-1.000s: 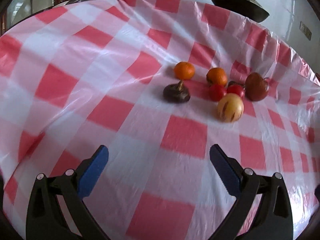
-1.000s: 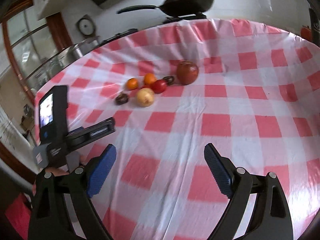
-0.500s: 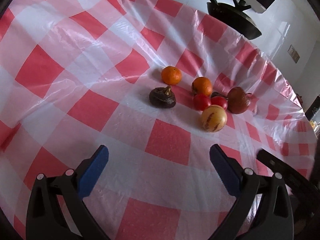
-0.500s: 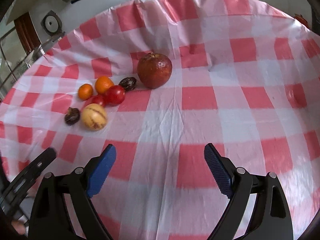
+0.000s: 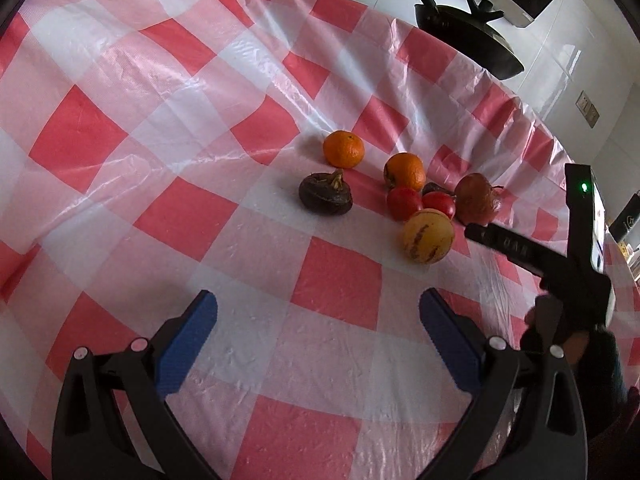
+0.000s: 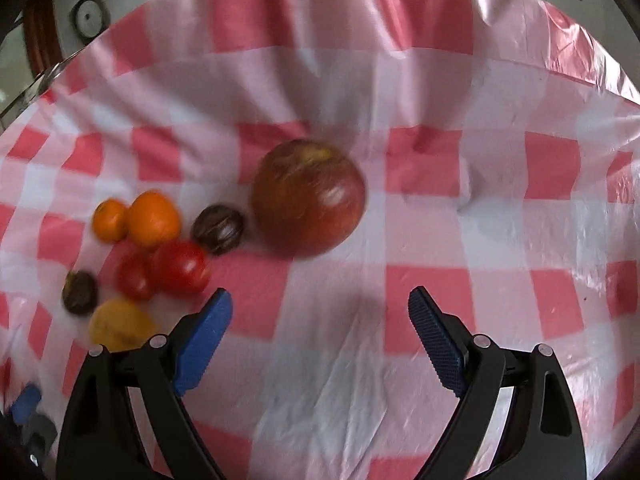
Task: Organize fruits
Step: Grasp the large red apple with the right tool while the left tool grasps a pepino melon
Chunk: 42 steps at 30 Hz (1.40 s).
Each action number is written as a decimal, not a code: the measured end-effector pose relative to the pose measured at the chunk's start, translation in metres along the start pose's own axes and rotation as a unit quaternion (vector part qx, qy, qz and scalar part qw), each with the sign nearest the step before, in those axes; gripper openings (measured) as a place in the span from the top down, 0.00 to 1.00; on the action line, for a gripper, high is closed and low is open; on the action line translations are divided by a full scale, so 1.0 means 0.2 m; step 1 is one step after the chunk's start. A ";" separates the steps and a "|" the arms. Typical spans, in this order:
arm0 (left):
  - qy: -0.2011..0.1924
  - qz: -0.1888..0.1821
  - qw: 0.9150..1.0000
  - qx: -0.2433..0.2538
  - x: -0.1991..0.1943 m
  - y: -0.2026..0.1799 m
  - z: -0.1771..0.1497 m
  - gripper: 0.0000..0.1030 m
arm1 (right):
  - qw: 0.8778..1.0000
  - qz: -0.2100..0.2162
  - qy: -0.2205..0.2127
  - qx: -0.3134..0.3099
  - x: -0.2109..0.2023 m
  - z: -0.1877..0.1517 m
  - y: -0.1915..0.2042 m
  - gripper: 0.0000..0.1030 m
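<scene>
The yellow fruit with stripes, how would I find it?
Look on the red-checked tablecloth for the little cluster of fruit. The yellow fruit lies at the cluster's near edge, beside two red tomatoes. Only it is pale yellow with dark streaks.

A home kitchen. A black wok (image 5: 472, 36) sits by white walls behind a table under a checked tablecloth (image 5: 168, 128).

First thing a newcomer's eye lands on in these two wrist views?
The red-and-white checked tablecloth fills both views. On it sits a tight cluster of fruit; the big reddish-brown pomegranate dominates the right wrist view, just ahead of the open right gripper. In the left wrist view two oranges top the cluster, far beyond the open left gripper.
</scene>
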State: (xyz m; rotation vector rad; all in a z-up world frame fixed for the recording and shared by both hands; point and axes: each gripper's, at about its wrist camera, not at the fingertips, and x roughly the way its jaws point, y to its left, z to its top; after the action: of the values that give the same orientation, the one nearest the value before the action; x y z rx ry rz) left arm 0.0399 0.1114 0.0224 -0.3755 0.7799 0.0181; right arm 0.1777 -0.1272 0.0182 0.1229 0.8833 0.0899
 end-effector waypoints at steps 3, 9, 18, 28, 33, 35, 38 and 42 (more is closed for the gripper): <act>0.000 0.000 1.000 0.002 0.00 -0.01 0.00 0.02 | 0.993 0.074 -0.009 0.092 0.00 0.05 -0.13 0.16; 0.000 0.000 1.000 0.003 0.00 -0.01 -0.01 0.02 | 0.991 0.047 0.001 0.127 0.13 0.18 -0.09 0.16; 0.001 0.001 1.000 -0.002 0.01 -0.01 0.00 0.02 | 0.994 0.008 0.010 0.105 0.14 0.16 -0.04 0.39; 0.001 -0.011 1.000 0.003 0.00 -0.01 -0.01 0.02 | 0.989 0.059 -0.025 0.136 -0.35 -0.35 -0.25 0.39; 0.013 -0.007 1.000 0.024 0.02 -0.06 -0.01 0.02 | 0.987 0.065 -0.037 0.142 -0.43 -0.53 -0.25 0.39; 0.030 -0.003 0.999 0.033 0.05 -0.08 -0.01 0.02 | 0.985 0.062 -0.060 0.148 -0.48 -0.53 -0.27 0.39; 0.037 0.004 0.999 0.023 0.08 -0.12 0.00 0.02 | 0.983 0.063 -0.068 0.160 -0.47 -0.53 -0.30 0.38; 0.051 0.014 0.998 0.043 0.18 -0.26 0.04 0.02 | 0.981 0.070 -0.071 0.164 -0.47 -0.52 -0.32 0.38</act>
State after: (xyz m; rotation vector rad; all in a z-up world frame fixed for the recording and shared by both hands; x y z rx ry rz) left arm 0.0797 0.0617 0.0196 -0.2864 0.8837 -0.0082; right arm 0.0391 -0.1951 0.0158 0.4943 0.7406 0.0644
